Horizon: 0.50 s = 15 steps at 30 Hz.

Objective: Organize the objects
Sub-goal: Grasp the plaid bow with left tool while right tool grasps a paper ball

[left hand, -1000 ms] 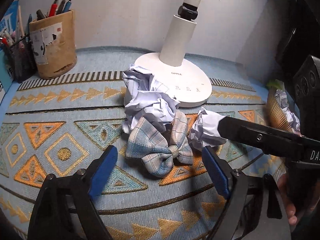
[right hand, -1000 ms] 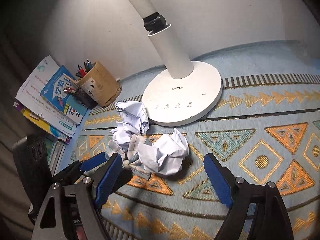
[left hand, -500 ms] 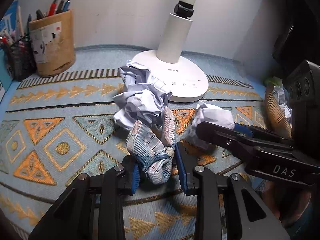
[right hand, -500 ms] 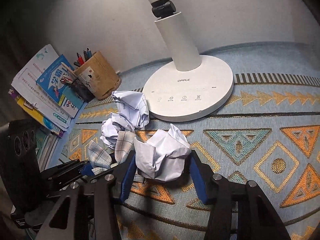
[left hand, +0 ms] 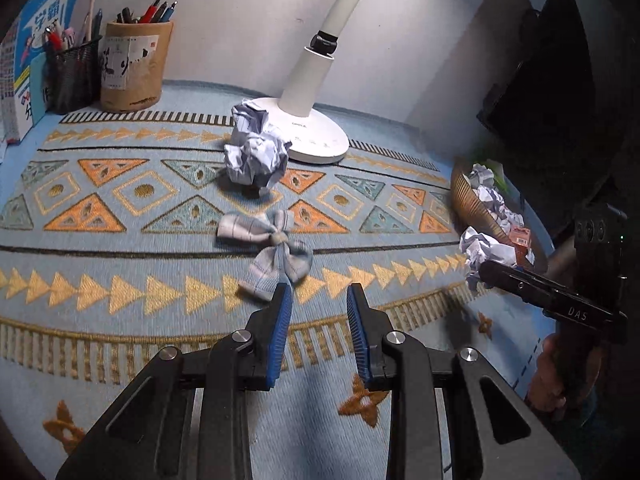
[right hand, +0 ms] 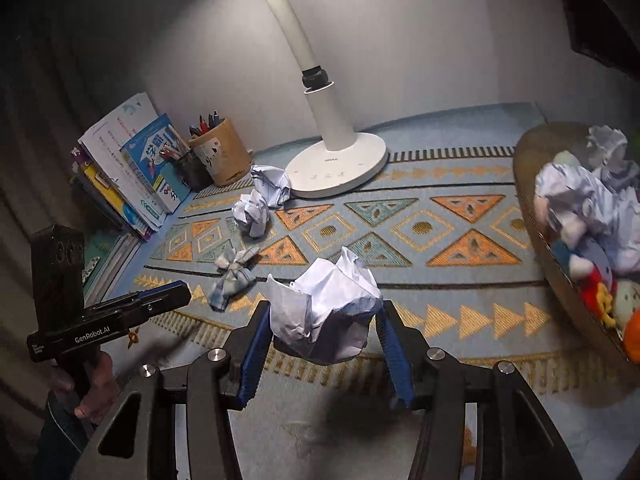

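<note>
My right gripper (right hand: 324, 330) is shut on a crumpled white paper ball (right hand: 326, 310) and holds it above the mat, left of a brown basket (right hand: 532, 216). The ball also shows in the left wrist view (left hand: 480, 250), beside the basket (left hand: 468, 200). My left gripper (left hand: 318, 308) is open and empty, its left fingertip just by a plaid fabric bow (left hand: 272, 248) that lies flat on the mat; the bow also shows in the right wrist view (right hand: 232, 276). Two more paper balls (left hand: 256, 152) lie by the lamp base.
A white desk lamp (left hand: 316, 136) stands at the back. A brown pen cup (left hand: 134, 66), a mesh pen holder (left hand: 72, 76) and books (right hand: 120, 176) are at the back left. The basket holds paper balls and soft toys (right hand: 592, 280).
My left gripper let go of the bow, opened and pulled back. My right gripper closed on the paper ball, lifted it and carried it right toward the basket.
</note>
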Each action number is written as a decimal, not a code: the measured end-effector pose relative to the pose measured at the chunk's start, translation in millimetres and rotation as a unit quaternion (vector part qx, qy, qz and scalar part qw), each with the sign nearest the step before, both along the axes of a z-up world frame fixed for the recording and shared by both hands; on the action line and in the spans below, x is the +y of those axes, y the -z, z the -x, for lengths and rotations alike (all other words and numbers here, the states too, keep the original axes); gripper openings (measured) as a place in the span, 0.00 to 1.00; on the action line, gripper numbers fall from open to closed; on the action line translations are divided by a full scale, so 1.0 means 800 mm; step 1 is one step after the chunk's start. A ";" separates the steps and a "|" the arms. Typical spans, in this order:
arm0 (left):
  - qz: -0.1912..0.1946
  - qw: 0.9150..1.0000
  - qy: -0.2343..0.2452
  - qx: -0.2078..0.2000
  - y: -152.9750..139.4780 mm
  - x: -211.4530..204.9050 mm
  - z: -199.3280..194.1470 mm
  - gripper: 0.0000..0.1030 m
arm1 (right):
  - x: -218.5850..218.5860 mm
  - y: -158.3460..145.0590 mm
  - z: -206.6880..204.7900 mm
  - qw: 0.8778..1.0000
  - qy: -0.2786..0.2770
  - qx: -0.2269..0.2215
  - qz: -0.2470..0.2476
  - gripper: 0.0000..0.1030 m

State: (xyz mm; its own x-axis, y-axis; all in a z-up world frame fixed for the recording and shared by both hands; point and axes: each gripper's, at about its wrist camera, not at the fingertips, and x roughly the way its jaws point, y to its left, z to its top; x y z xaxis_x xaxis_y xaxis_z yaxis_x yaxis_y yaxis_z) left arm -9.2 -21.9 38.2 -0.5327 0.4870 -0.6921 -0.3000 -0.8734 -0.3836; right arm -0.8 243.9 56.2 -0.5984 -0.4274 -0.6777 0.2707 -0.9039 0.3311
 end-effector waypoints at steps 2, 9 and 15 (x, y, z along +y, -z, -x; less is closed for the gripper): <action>0.032 0.999 -0.025 -0.004 0.004 0.000 0.001 0.41 | 0.008 0.005 -0.008 1.000 0.007 -0.006 0.006 0.50; 0.085 0.996 -0.034 0.011 0.011 0.023 0.053 0.94 | -0.001 0.021 -0.011 1.000 0.006 -0.020 -0.014 0.51; 0.174 0.984 -0.032 0.008 0.035 0.069 0.076 0.47 | -0.003 0.028 -0.012 0.997 0.023 -0.012 -0.069 0.51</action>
State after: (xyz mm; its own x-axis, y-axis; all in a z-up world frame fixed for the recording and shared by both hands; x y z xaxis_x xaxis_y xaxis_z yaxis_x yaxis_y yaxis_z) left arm -70.3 33.0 10.6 -0.5663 0.1877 -0.8025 -0.2434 -0.9684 -0.0547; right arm 8.4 241.5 34.0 -0.5972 -0.3012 -0.7434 0.2218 -0.9527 0.2079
